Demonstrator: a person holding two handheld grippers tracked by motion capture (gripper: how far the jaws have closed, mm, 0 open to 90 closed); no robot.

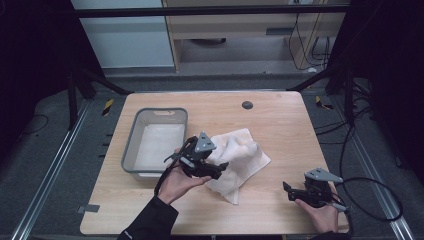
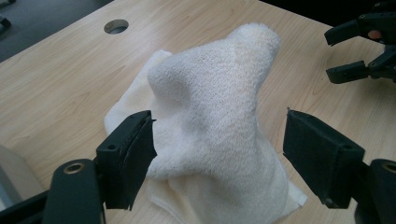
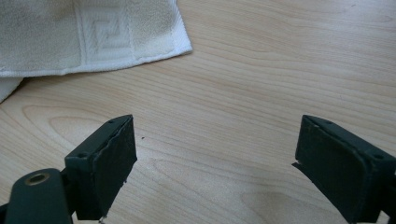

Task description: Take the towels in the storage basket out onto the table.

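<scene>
A white towel (image 1: pixel 237 155) lies crumpled in the middle of the wooden table (image 1: pixel 290 130), pushed up into a tall hump (image 2: pixel 215 102). My left gripper (image 1: pixel 222 167) is at the towel's near left side and points across it. In the left gripper view its jaws (image 2: pixel 219 154) stand wide, one on each side of the hump, and the right pad is clear of the cloth. My right gripper (image 1: pixel 286 190) rests near the table's front right, open over bare wood (image 3: pixel 215 158). A flat hemmed corner of the towel (image 3: pixel 70 37) lies ahead of it.
A grey plastic basket (image 1: pixel 131 145) stands at the table's left with a white cloth (image 1: pixel 157 142) inside. A round cable hole (image 1: pixel 247 105) sits near the far edge. Cables trail off the right side by the right hand.
</scene>
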